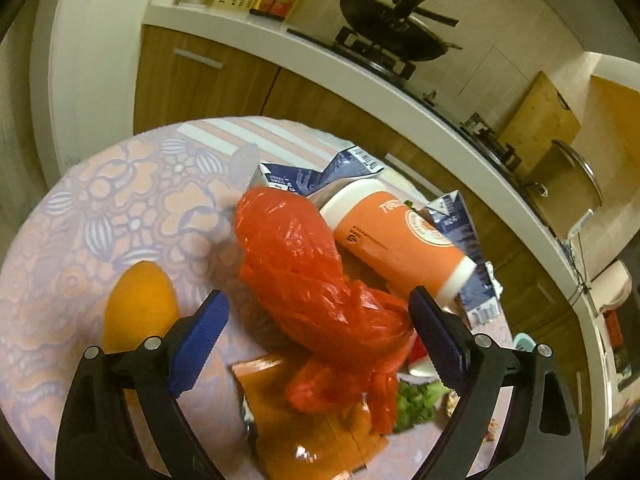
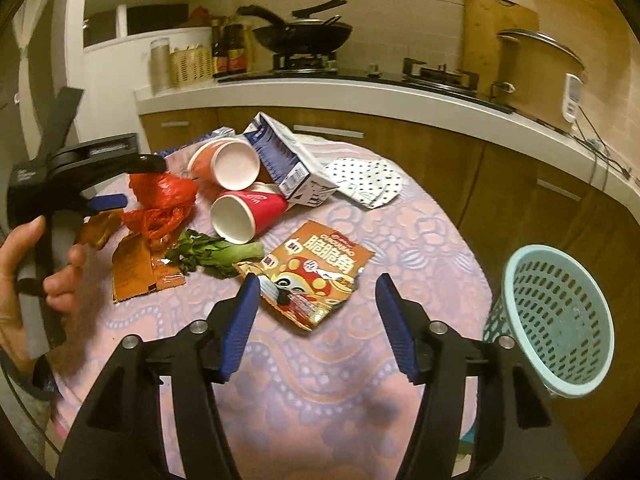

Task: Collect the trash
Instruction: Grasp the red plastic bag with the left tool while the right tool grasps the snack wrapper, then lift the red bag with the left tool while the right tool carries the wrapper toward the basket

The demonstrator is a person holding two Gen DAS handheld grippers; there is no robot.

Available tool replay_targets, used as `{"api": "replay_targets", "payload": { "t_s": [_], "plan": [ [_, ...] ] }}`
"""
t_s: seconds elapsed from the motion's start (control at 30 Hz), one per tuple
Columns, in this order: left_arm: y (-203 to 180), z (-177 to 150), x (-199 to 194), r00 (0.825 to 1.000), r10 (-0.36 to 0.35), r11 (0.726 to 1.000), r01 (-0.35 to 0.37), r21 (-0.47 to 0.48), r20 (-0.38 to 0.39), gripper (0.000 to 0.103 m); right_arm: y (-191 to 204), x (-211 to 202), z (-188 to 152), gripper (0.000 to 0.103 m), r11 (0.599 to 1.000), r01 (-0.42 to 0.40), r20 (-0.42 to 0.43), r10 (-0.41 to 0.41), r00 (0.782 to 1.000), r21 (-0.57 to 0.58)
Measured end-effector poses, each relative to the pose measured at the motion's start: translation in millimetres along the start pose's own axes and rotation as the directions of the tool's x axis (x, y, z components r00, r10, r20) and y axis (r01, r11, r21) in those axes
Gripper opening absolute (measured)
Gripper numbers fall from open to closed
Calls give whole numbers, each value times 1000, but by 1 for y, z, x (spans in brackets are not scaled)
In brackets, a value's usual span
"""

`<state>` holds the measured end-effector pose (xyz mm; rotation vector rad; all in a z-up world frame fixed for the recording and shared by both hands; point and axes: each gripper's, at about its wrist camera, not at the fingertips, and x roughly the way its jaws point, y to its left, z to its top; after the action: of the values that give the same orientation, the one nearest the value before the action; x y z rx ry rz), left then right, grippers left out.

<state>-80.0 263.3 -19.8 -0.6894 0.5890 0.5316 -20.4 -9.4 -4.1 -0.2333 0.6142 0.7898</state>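
Observation:
My left gripper [image 1: 318, 340] stands open astride a crumpled red plastic bag [image 1: 312, 280]; its left pad is clear of the bag and its right pad is at the bag's edge. An orange cup [image 1: 392, 236] lies on its side just behind, against blue cartons [image 1: 304, 180]. In the right wrist view the left gripper [image 2: 144, 182] hovers over the same red bag [image 2: 164, 200]. My right gripper [image 2: 318, 312] is open above a torn snack packet [image 2: 312, 276], whose near corner lies between the fingers, untouched. A red cup [image 2: 248, 212] and a leafy vegetable stalk [image 2: 216, 256] lie to its left.
A turquoise basket [image 2: 556, 316] stands at the table's right edge. An orange fruit [image 1: 140, 304], torn orange wrappers [image 2: 140, 268] and spotted paper [image 2: 368, 180] lie on the pink floral tablecloth [image 2: 320, 380]. A kitchen counter with stove and wok [image 2: 304, 32] runs behind.

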Motion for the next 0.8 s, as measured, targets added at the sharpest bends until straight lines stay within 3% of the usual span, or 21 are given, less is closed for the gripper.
{"api": "replay_targets", "payload": {
  "t_s": [0.37, 0.43, 0.67, 0.73, 0.8],
  "plan": [
    [-11, -1, 4, 999, -19, 997, 16, 78, 33, 51, 16, 29, -5, 69, 997, -48, -88, 42, 995, -62],
    [-9, -1, 1, 999, -40, 996, 37, 77, 35, 39, 21, 33, -4, 69, 995, -46, -100, 37, 994, -89],
    [-17, -1, -20, 993, -99, 990, 92, 103, 67, 35, 25, 65, 8, 69, 991, -14, -178, -9, 984, -129],
    [-19, -1, -25, 991, -113, 989, 105, 107, 74, 35, 23, 71, 11, 60, 993, -22, -192, -1, 981, -118],
    [-21, -2, -31, 989, -127, 987, 118, 110, 79, 35, 21, 77, 12, 39, 994, -30, -211, 6, 978, -110]
  ]
}}
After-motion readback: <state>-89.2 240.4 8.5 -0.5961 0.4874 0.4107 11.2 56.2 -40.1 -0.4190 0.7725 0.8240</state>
